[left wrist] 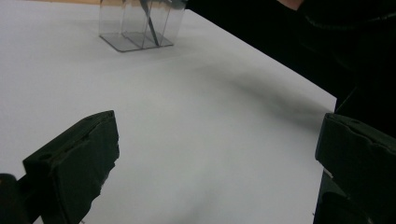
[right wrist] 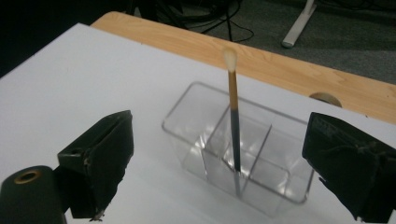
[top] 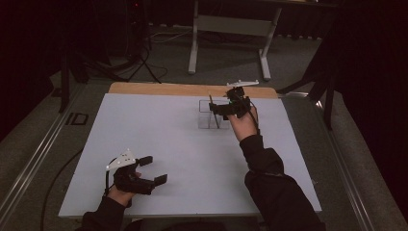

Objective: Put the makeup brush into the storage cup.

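Note:
A clear plastic box with several compartments stands at the back of the white table. A thin brush leans upright in one of its middle compartments, pale tip up, with a brown shaft and a dark lower part. My right gripper hovers just right of and above the box, open, its jaws well apart on either side of the box and touching nothing. My left gripper rests open near the front left edge, with nothing between its jaws. From the left gripper, the box and brush show far off.
A strip of wooden tabletop with a round hole runs behind the white sheet. Beyond it, on the grey floor, are a white table frame and cables. The person's dark right sleeve lies over the table's right side.

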Action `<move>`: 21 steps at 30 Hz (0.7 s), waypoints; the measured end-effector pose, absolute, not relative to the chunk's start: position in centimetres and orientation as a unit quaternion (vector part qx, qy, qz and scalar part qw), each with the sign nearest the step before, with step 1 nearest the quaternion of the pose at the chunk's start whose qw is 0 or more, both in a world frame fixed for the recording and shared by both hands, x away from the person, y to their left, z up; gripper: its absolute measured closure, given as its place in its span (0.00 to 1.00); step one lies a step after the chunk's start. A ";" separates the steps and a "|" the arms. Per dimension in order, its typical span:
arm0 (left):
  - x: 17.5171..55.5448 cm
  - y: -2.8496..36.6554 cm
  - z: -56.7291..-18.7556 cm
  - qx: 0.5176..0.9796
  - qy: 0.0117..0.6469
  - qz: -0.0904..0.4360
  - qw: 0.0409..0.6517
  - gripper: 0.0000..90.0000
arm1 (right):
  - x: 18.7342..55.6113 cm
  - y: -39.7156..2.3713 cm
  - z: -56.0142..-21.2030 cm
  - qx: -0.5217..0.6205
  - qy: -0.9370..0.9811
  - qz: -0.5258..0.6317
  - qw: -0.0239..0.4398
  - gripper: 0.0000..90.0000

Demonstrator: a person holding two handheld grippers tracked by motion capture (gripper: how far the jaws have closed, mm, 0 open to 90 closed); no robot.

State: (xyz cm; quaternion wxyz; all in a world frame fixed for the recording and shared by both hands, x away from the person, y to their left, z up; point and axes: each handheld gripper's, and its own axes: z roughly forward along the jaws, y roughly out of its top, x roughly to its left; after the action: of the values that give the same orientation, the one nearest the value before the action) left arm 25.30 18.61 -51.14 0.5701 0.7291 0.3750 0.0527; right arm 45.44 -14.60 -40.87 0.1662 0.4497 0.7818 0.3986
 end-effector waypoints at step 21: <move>25.2 18.6 -50.9 0.730 0.374 0.059 0.569 0.00 | 39.8 -17.1 -44.6 0.443 0.783 0.412 0.141 0.10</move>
State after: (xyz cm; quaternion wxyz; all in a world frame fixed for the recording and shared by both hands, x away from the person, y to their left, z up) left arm 25.21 18.57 -50.94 0.5687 0.7302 0.3741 0.0585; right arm 39.80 -17.06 -44.57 0.1415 0.4434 0.7834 0.4118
